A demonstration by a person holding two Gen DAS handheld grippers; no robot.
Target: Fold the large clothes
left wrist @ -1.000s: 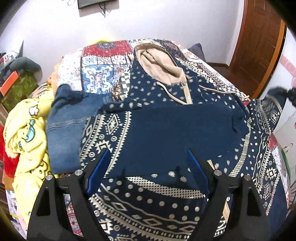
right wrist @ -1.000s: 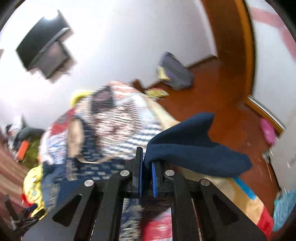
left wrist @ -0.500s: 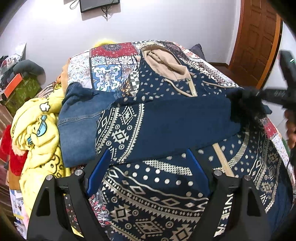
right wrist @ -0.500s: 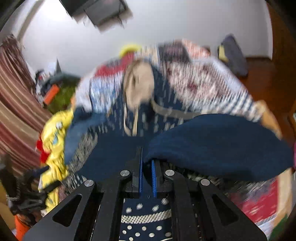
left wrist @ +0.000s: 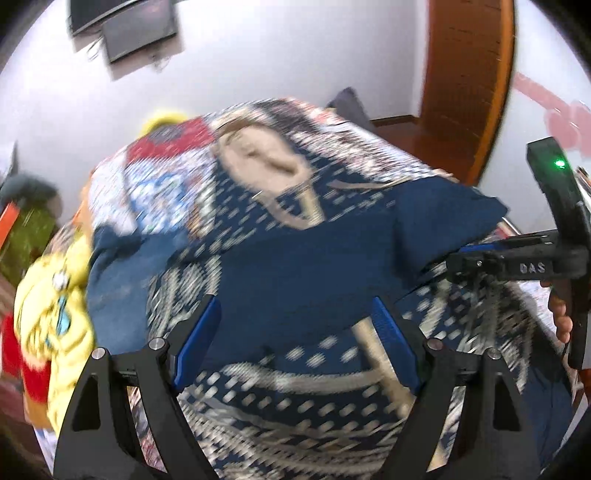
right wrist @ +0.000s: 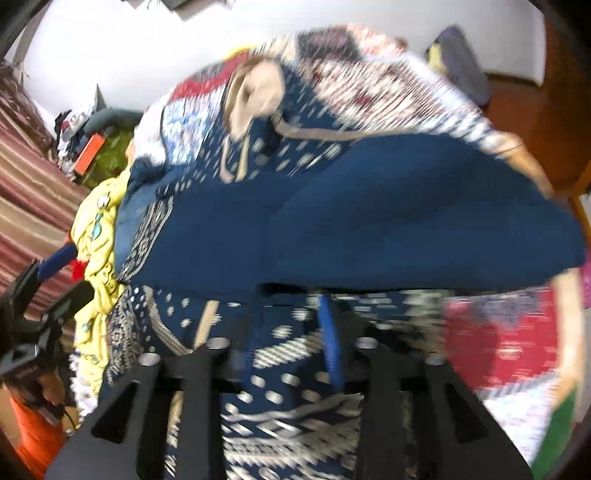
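Observation:
A navy patterned hoodie (left wrist: 280, 373) with a beige-lined hood (left wrist: 258, 162) lies spread on the bed; both views are blurred. Its plain navy sleeve (left wrist: 332, 266) lies folded across the body. My left gripper (left wrist: 295, 332) is open and empty above the hoodie's lower part. My right gripper (left wrist: 458, 258) enters the left wrist view from the right at the sleeve's end. In the right wrist view its jaws (right wrist: 291, 325) stand apart, and the sleeve (right wrist: 388, 229) lies just beyond them.
A patchwork quilt (left wrist: 155, 181) covers the bed. Blue jeans (left wrist: 118, 266) and a yellow printed garment (left wrist: 48, 317) lie at the left. A wooden door (left wrist: 465, 74) and a wall TV (left wrist: 129, 26) stand behind. A dark bag (right wrist: 458, 70) lies on the floor.
My right gripper carried the sleeve leftward across the hoodie's body, laid it down, and its jaws opened. My left gripper stayed open and tilted upward.

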